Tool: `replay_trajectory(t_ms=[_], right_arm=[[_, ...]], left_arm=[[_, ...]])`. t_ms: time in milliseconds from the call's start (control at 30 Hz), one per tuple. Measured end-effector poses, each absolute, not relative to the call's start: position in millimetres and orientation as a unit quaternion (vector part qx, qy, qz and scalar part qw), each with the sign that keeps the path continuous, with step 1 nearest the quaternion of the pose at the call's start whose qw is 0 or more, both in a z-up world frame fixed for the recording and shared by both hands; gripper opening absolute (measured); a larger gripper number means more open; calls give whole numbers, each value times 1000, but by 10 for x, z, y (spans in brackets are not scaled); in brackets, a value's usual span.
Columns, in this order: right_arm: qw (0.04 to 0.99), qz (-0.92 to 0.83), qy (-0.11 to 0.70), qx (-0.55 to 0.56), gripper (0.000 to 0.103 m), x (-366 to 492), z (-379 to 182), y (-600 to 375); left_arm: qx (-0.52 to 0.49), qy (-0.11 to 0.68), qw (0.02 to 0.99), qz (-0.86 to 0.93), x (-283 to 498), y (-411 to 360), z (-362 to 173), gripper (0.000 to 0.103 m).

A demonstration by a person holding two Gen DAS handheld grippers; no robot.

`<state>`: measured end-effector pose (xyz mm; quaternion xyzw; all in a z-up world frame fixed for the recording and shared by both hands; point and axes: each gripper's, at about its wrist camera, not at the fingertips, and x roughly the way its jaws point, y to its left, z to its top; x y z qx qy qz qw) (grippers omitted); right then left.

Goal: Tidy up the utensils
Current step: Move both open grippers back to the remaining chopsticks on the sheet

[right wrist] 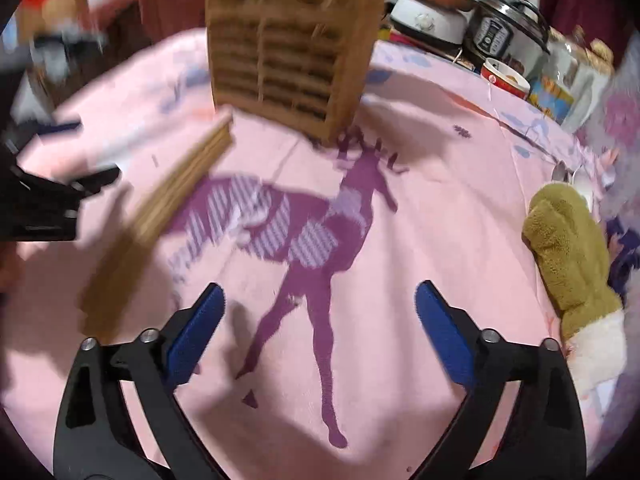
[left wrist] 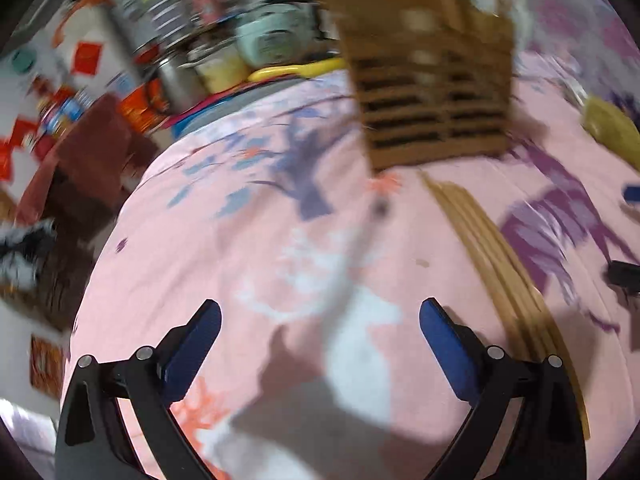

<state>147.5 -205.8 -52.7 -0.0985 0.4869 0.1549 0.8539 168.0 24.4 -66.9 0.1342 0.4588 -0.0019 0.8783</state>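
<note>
While nothing was gripped, noted both the left gripper [left wrist: 320, 316] and right gripper [right wrist: 320, 300] spread wide and empty above pink cloth [right wrist: 440, 208]. Found chopsticks [right wrist: 180, 176] lying bundled just before wooden holder [right wrist: 288, 60], presumably awaiting pickup.

**Mostly wood and fabric on this table**

The tablecloth [right wrist: 440, 208] is matt pink woven fabric with a printed purple deer, a bit creased. The slatted utensil holder [right wrist: 288, 60] looks like unfinished pale wood, dull, no gloss. The chopsticks [right wrist: 180, 188] look like bamboo or light wood, also matt. The mitt [right wrist: 568, 248] near the right edge is fuzzy olive plush with a white fleecy cuff. The gripper pads [right wrist: 196, 336] are textured blue on matt black plastic arms. The cooker [right wrist: 508, 32] by the far edge shines like polished metal.
</note>
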Motion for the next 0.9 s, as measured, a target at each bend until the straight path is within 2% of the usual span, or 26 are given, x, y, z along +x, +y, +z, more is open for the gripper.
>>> replay_trajectory(t_ms=[133,433,533,600,633,767,900], right_arm=[[858,216,462,-55,90,1370,-344,-1974],[817,296,440,-225,92,864,-543,-1187],[831,225,460,-217,91,1081,-605,-1465],[837,195,484,-165,91,1251,-617,-1734],[845,182,481,-145,87,1286,-574,-1858],[864,204,452,-86,85,1285,-356,-2009],[856,227,451,-110,64,1235,-384,-1832]], left_arm=[[84,448,890,-24,1666,358,-532,97],[130,469,868,-101,1569,-100,-716,98],[157,474,863,-75,1598,-81,-805,98],[143,481,864,-52,1665,38,-810,98],[138,480,865,-39,1688,98,-797,98],[76,478,875,-14,1757,401,-688,97],[60,462,881,-78,1665,265,-570,97]])
